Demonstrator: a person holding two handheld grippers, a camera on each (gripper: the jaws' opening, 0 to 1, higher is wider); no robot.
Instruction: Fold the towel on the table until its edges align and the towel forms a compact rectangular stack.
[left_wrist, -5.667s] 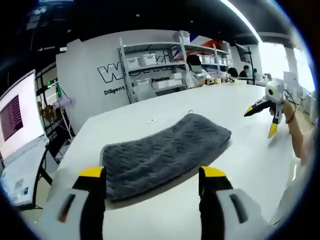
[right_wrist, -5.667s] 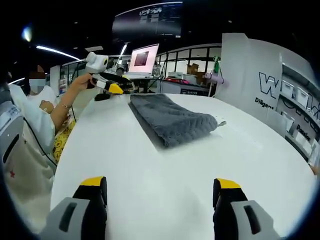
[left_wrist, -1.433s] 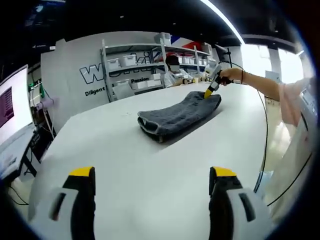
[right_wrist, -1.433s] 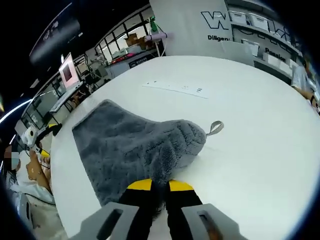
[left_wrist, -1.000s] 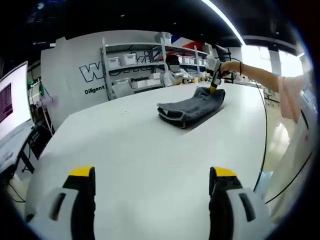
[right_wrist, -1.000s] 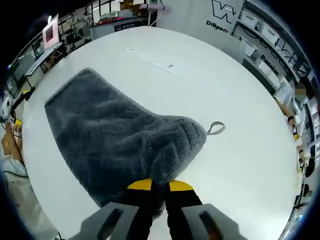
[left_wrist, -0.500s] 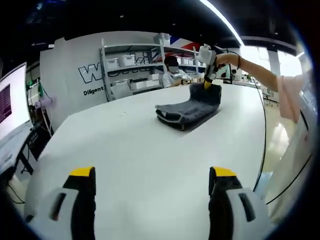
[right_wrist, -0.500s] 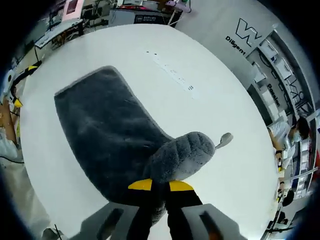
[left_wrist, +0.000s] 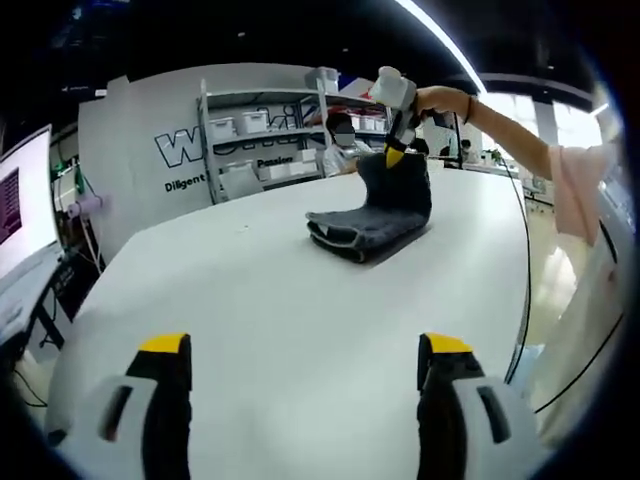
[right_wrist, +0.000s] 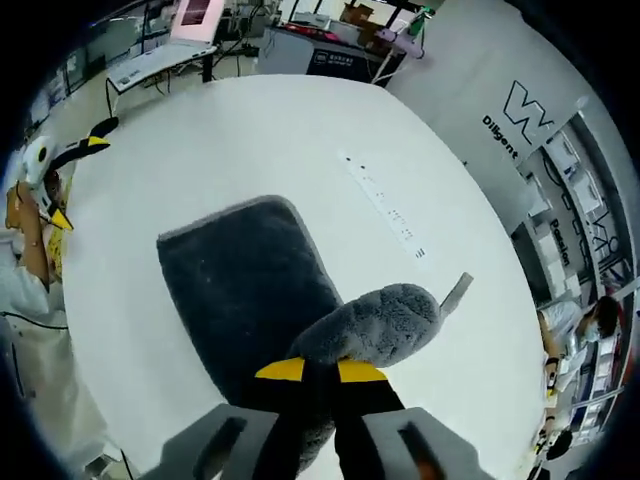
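A dark grey towel (left_wrist: 372, 222) lies folded on the white table (left_wrist: 270, 300), with its far end lifted upright. My right gripper (left_wrist: 392, 156) is shut on that raised end, held by a person's hand. In the right gripper view the gripper (right_wrist: 319, 372) pinches the towel's end, which hangs rolled over the flat part of the towel (right_wrist: 250, 290) on the table below; a small loop tag (right_wrist: 458, 290) sticks out. My left gripper (left_wrist: 300, 350) stands open over bare table, well short of the towel. It also appears small at the table's edge as the left gripper (right_wrist: 70, 180).
Shelves (left_wrist: 270, 140) with white bins stand against the far wall with lettering. A person sits behind the table (left_wrist: 345, 135). A monitor (left_wrist: 15, 240) stands at the left edge. A strip of small marks (right_wrist: 385, 205) lies on the tabletop beyond the towel.
My right gripper has risen, lifting the towel's end from lying low to standing upright and carrying it over the flat part. The left gripper has stayed where it was, open.
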